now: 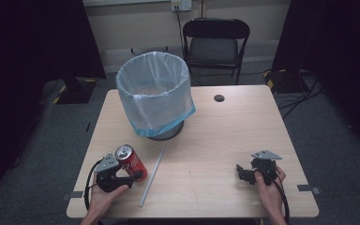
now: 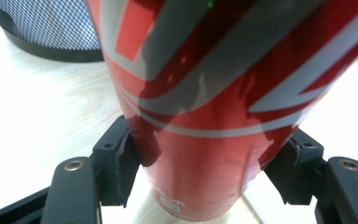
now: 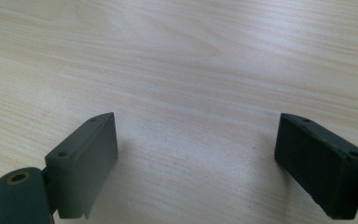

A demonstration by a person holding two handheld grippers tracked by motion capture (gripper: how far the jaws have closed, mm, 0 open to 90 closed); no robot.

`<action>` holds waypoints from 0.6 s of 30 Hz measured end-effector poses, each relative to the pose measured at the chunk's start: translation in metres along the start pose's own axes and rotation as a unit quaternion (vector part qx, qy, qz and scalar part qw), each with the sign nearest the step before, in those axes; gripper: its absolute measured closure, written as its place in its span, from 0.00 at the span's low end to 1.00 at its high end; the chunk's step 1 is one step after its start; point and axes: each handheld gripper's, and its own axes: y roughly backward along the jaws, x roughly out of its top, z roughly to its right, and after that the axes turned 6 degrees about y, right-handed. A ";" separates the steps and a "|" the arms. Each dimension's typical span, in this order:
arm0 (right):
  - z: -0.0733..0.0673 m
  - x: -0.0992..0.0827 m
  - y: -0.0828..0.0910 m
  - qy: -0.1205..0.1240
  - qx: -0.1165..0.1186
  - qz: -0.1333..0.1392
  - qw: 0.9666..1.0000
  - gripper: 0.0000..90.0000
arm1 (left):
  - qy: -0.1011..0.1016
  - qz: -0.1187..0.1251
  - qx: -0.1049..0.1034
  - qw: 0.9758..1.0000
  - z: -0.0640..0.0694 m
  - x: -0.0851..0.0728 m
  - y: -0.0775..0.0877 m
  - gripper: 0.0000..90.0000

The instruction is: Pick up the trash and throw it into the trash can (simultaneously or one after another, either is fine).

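Pale wooden table (image 1: 206, 140) on grey carpet; left gripper (image 1: 130, 177) grasps red can (image 1: 131, 162), right gripper (image 1: 242, 174) released

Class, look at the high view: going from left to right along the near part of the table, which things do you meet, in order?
Left gripper in the person's hand → red drink can between its jaws → long clear plastic straw lying on the wood → right gripper, jaws apart over bare table.
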 end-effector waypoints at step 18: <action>0.000 0.000 0.000 0.000 0.000 0.000 1.000 0.14 | 0.010 0.049 -0.008 0.999 0.008 0.021 0.020 0.38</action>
